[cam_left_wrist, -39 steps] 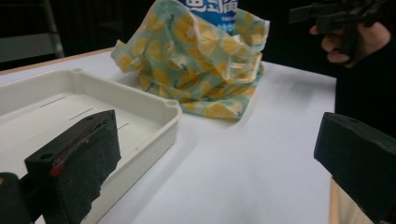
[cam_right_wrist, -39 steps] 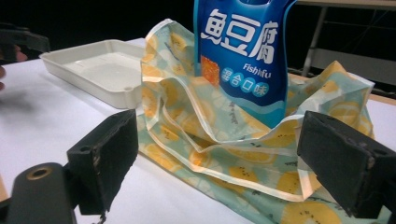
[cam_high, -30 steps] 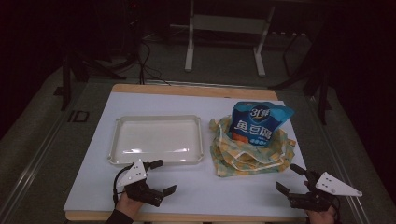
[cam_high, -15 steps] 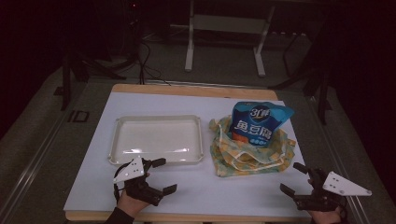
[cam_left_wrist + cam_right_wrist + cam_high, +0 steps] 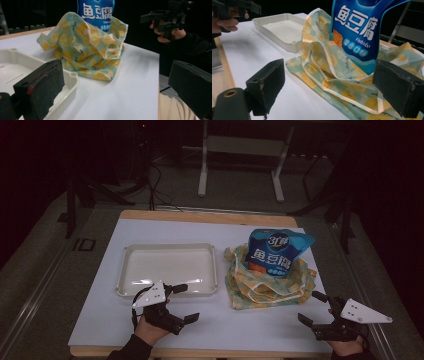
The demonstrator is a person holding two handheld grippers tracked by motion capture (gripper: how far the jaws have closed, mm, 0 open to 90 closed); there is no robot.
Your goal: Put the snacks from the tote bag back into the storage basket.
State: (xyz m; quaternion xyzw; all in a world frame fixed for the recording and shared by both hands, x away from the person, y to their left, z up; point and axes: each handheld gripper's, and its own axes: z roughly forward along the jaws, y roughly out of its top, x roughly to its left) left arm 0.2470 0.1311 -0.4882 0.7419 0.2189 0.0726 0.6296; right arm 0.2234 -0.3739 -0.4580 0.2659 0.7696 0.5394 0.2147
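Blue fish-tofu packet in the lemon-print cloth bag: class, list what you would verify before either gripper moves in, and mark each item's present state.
1. Blue fish-tofu packet stands upright inside the bag: ok.
2. Lemon-print cloth bag mouth open around the packet: ok.
3. Left gripper jaws open, holding nothing: ok.
4. Right gripper jaws open, holding nothing: ok.
5. White plastic tray empty, ready to receive: ok.
6. Other items deeper inside the bag: cannot tell.
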